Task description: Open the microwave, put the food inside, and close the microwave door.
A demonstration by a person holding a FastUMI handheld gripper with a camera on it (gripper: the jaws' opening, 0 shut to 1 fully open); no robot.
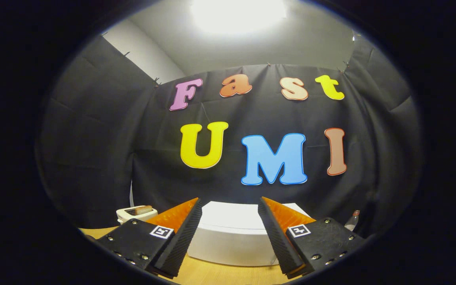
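**Lining up on the microwave**

I hold the tongs (230, 221) apart and empty, raised above the worktop (212, 273), so the white microwave (232, 237) sits framed just ahead between the fingers, door apparently not yet opened. The food (143, 209) waits on a small white holder (133, 217) off left, clear of the approach.

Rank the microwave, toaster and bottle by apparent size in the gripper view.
1. Microwave, largest, just beyond the open gripper, whose fingers hold nothing.
2. Toaster, left of the fingers.
3. Bottle, smallest, partly hidden behind the right finger; its rank against the toaster is unsure.
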